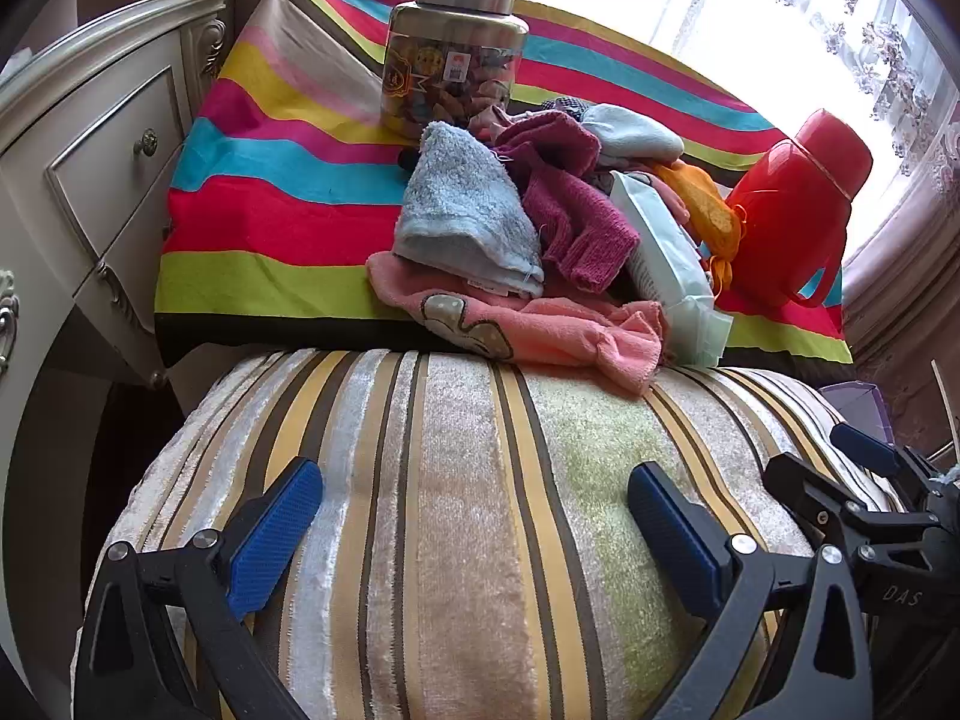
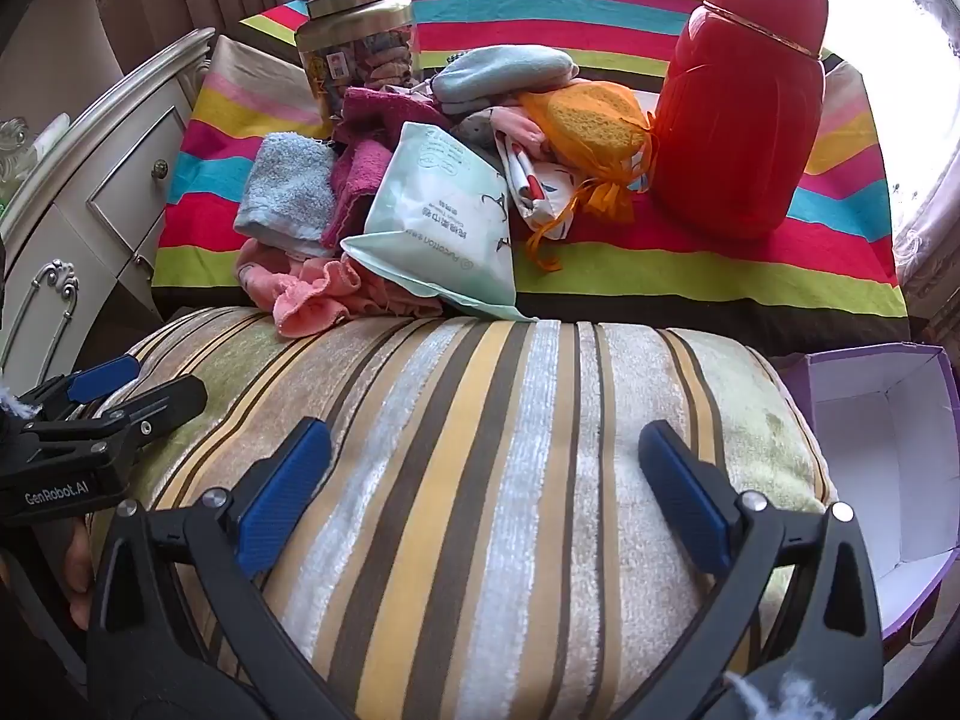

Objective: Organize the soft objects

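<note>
I hold both tools over a big striped cushion (image 1: 456,516), and both point down at it. My left tool (image 1: 474,516) has its two blue pads wide apart, with nothing between them but the cushion below. My right tool (image 2: 486,480) is the same: pads wide apart, holding nothing. In the left view I see the right tool just off to the right side, and in the right view the left tool sits at the far left edge. The soft things lie in a heap in front of both tools, past the far edge of the cushion, on a counter with a bright striped cloth (image 1: 288,180). In the heap I see a light blue towel (image 1: 465,216), a dark pink towel (image 1: 570,210) beside it, and a pale pink cloth (image 1: 540,330) under them that hangs over onto the cushion. A pale green pack of wipes (image 2: 444,222) leans on the heap, nearest to my right tool. Behind it are a pale blue soft thing (image 2: 504,75) and an orange sponge in a net (image 2: 594,120). A jar with a metal lid (image 1: 453,60) stands behind the heap, and a red jug (image 2: 744,96) stands to its right. A purple box (image 2: 888,450) with a white inside sits open to the right of my right tool, beside the cushion. A white drawer chest (image 1: 108,138) stands to the left.
</note>
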